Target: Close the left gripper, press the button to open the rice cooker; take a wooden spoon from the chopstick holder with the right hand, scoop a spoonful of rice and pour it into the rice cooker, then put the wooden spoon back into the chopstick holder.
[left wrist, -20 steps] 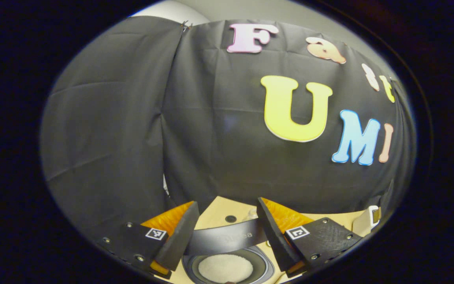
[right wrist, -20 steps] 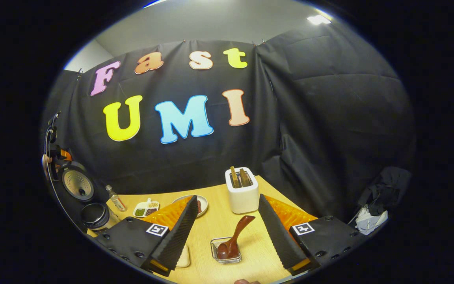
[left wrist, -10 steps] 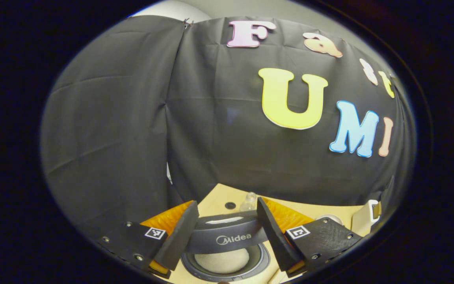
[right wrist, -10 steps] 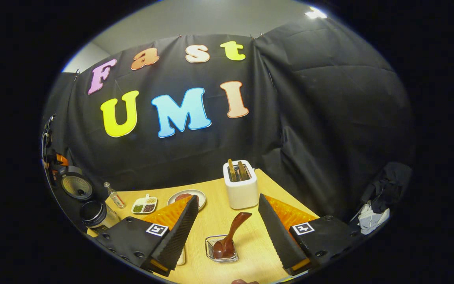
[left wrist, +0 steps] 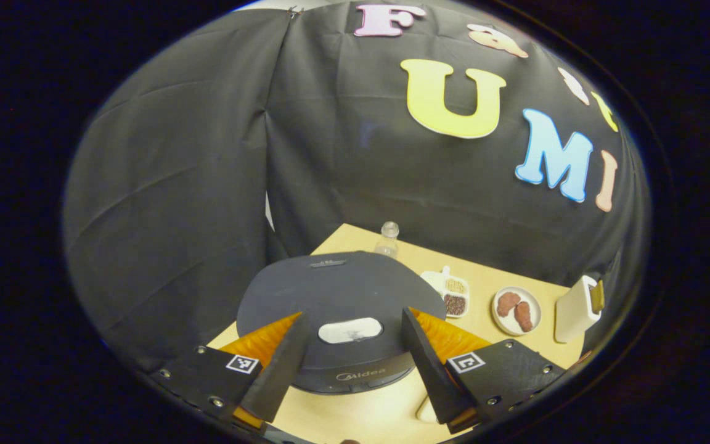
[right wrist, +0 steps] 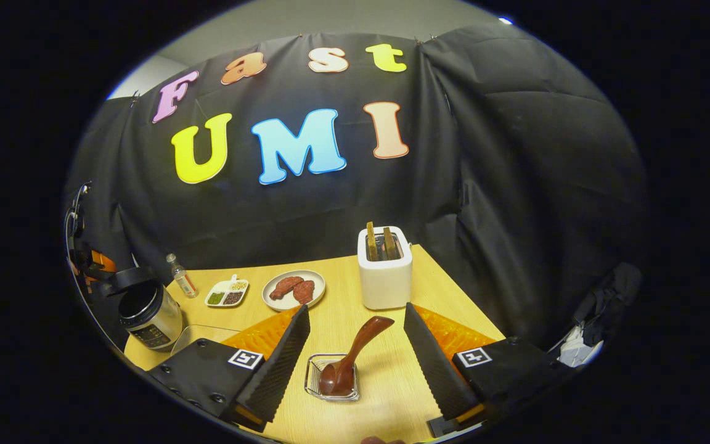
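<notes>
Directly ahead of the left claw [left wrist: 352, 361], whose fingers stand spread with nothing between them, sits the dark rice cooker [left wrist: 339, 302] on the desk [left wrist: 484, 290], its lid down and the pale oval button [left wrist: 350, 330] on top lying between the two fingers but beyond them, not touched. Farther back on the desk stand a small bottle [left wrist: 387, 239], a divided dish of grains [left wrist: 450, 295], a plate with brown pieces [left wrist: 516, 310] and a white toaster [left wrist: 575, 308].

The right claw [right wrist: 355, 364] is likewise released, its fingers wide apart. Between them, apart from both, the chopstick holder [right wrist: 332, 377], a small wire basket, rests on the desk with the wooden spoon [right wrist: 355, 354] standing in it, bowl down, handle tilted up toward the right finger. In the right gripper view, the rice cooker stands at the far left desk edge.
</notes>
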Available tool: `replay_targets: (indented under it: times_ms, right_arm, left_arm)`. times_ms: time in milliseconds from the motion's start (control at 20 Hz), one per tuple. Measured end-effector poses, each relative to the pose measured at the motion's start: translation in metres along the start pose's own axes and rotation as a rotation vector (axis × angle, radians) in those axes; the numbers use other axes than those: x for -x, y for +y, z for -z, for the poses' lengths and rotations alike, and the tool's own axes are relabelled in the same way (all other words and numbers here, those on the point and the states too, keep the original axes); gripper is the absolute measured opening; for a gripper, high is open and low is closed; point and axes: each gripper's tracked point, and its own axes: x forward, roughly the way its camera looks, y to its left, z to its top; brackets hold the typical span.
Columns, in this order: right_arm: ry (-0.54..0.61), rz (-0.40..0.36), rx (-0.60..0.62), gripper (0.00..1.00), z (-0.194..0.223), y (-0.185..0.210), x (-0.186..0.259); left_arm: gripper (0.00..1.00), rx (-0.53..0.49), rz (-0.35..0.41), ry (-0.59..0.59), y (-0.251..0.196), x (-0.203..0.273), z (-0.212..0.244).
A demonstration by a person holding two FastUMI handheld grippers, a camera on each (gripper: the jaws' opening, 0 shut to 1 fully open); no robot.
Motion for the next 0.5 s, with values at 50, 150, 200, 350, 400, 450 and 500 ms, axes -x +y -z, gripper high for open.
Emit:
replay_targets:
  times_ms: [50, 150, 200, 350, 400, 450, 500]
  right_arm:
    - [0.004, -0.012, 0.009, 0.98, 0.001, -0.003, -0.002]
    - [0.009, -0.031, 0.022, 0.98, 0.0, -0.008, -0.006]
    - [0.009, -0.039, 0.029, 0.98, 0.0, -0.011, -0.007]
    - [0.006, -0.059, 0.043, 0.98, 0.0, -0.02, -0.008]
    - [0.009, -0.065, 0.046, 0.98, 0.001, -0.021, -0.009]
    - [0.011, -0.072, 0.046, 0.98, 0.002, -0.023, -0.009]
    - [0.012, -0.078, 0.044, 0.98, 0.003, -0.025, -0.01]
  left_arm:
    - [0.94, -0.017, -0.009, -0.005, -0.003, -0.005, 0.008]
    - [0.95, -0.026, -0.021, -0.003, -0.005, -0.007, 0.024]
    - [0.96, -0.026, -0.029, 0.004, -0.006, -0.012, 0.032]
    - [0.96, -0.028, -0.052, 0.043, -0.009, -0.022, 0.058]
    - [0.94, -0.022, -0.064, 0.057, -0.009, -0.025, 0.066]
    - [0.96, -0.029, -0.07, 0.016, -0.009, -0.024, 0.058]
    - [0.95, -0.032, -0.071, 0.029, -0.009, -0.027, 0.062]
